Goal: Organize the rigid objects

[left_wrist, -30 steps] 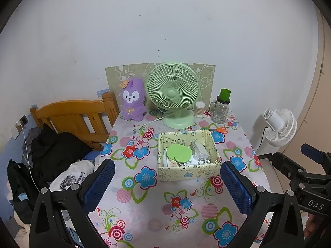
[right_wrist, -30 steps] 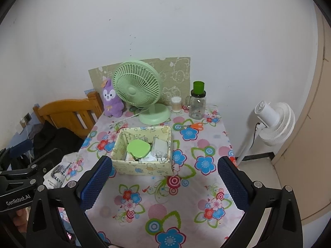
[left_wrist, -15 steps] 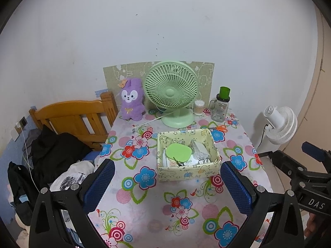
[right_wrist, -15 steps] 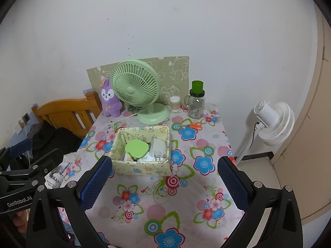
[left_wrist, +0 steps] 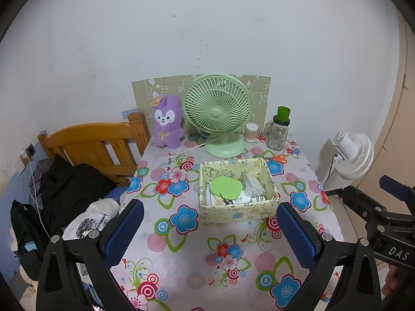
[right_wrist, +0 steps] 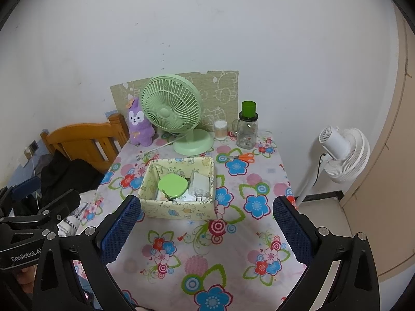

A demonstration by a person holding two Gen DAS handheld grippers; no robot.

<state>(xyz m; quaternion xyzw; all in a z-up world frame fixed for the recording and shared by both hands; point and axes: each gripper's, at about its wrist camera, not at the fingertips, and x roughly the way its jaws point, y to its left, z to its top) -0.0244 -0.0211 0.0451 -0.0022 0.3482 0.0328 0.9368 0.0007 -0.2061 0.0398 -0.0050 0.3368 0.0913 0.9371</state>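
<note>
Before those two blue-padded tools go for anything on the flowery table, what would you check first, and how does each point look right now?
1. Left tool open and holding nothing: ok.
2. Right tool open and holding nothing: ok.
3. Yellow box upright on the table, top uncovered: ok.
4. Room left in the box: cannot tell; a green lid and white packets already fill much of it.
5. Orange scissors lying flat, apart from the box and the jar: ok.
6. Path from both tools to the box free of obstacles: ok.
</note>
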